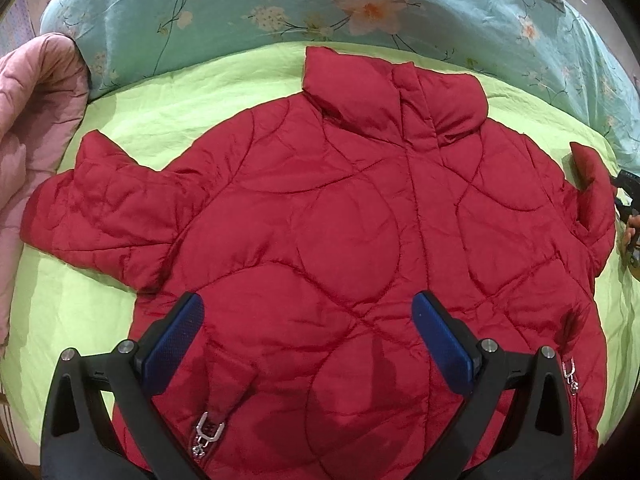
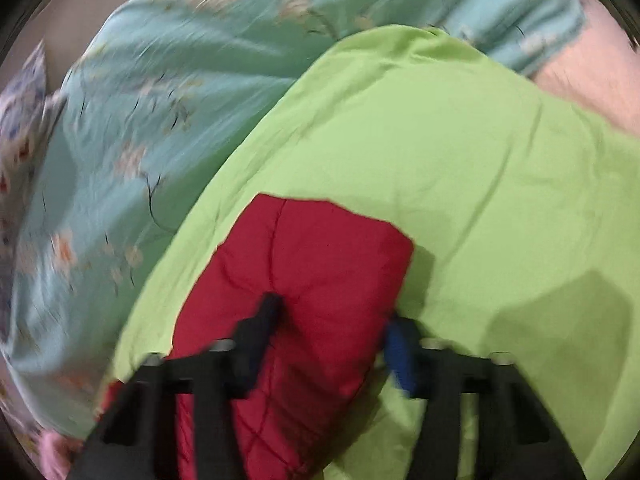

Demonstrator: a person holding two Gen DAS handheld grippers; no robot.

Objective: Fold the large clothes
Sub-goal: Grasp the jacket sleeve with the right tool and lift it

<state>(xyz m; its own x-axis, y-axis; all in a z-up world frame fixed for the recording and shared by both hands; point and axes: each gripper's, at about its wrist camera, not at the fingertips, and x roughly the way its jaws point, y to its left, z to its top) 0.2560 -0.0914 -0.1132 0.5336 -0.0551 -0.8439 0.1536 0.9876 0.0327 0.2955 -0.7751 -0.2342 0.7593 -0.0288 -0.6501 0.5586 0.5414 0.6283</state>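
A red quilted jacket (image 1: 340, 208) lies front up on a lime green sheet (image 1: 160, 92), collar at the far side, one sleeve (image 1: 108, 216) spread to the left. My left gripper (image 1: 308, 320) is open and hovers above the jacket's lower front, holding nothing. In the blurred right wrist view my right gripper (image 2: 332, 316) is closed around the jacket's other sleeve (image 2: 316, 256), one finger on each side of the puffy cuff. That sleeve end (image 1: 592, 184) stands raised at the right edge of the left wrist view, with the right gripper (image 1: 628, 196) beside it.
A teal floral quilt (image 1: 240, 8) is bunched along the far side of the bed and shows in the right wrist view (image 2: 132, 128). A pink quilted cover (image 1: 32, 120) lies at the left. Metal zipper pulls (image 1: 206, 436) sit near the jacket's hem.
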